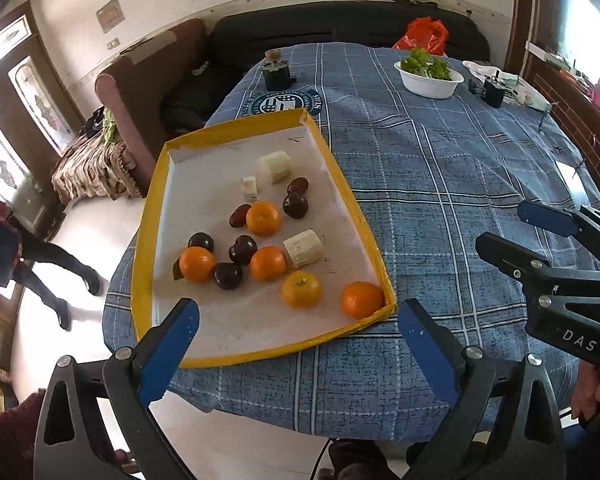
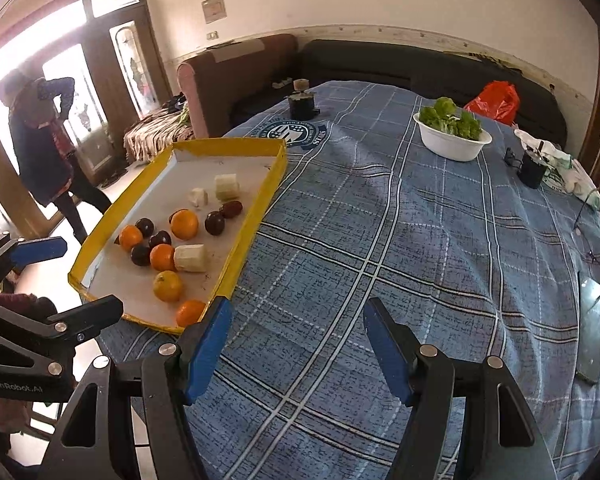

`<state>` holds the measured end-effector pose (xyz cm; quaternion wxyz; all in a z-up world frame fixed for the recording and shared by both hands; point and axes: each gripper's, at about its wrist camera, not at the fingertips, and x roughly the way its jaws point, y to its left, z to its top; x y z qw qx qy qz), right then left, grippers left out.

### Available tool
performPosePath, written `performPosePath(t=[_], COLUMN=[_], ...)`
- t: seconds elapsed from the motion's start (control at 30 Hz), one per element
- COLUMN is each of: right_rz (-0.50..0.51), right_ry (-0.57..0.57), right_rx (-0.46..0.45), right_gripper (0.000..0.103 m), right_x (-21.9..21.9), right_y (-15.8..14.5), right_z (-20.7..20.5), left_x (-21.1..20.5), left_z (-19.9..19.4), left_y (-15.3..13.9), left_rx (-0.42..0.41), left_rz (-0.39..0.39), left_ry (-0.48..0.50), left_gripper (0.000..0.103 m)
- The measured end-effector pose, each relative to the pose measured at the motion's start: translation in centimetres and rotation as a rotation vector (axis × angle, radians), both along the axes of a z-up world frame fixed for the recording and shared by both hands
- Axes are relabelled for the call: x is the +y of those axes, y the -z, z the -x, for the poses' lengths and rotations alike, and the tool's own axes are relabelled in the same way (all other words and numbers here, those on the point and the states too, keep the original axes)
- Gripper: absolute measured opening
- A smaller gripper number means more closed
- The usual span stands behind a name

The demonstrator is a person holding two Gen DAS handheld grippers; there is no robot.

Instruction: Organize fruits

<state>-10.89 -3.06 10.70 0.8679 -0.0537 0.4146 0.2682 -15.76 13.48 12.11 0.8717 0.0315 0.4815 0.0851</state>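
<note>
1. Left gripper (image 1: 298, 326): jaws spread wide, nothing between the blue pads, poised over the near rim of the yellow-edged tray (image 1: 155, 216).
2. Right gripper (image 2: 296, 336): jaws likewise parted, empty, above bare blue plaid tablecloth (image 2: 440, 240) at 3 o'clock of the tray.
3. Five oranges (image 1: 263, 218) scattered on the tray floor, one (image 1: 361, 299) lodged in the near corner at 5 o'clock.
4. Dark plums (image 1: 242, 249) clustered mid-tray, mingled with the oranges.
5. Three pale peeled banana chunks (image 1: 303, 248) among them, two toward 12 o'clock.
6. White bowl of greens (image 2: 452, 140) far off at 1 o'clock; red bag (image 2: 494, 102) behind it.
</note>
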Motion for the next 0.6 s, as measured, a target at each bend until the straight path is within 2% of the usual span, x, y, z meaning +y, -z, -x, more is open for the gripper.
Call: performPosePath(t=[0.3, 0.47, 0.6], right_rz=[0.007, 0.021, 0.030], right_ry=[0.030, 0.028, 0.035], right_rx=[0.018, 0.015, 0.011], right_gripper=[0.073, 0.073, 0.073], right_x=[2.4, 3.9, 4.8], right_y=[0.8, 1.0, 1.0], right_z=[0.0, 0.2, 0.1], left_x=[3.2, 5.8, 6.7], left_z=[-0.5, -0.4, -0.5], left_y=[0.5, 0.4, 0.1], left_rx=[0.011, -0.005, -0.029], left_rz=[0.013, 0.084, 0.058], left_ry=[-0.006, -0.019, -0.026], left_gripper=[0.100, 0.100, 0.100])
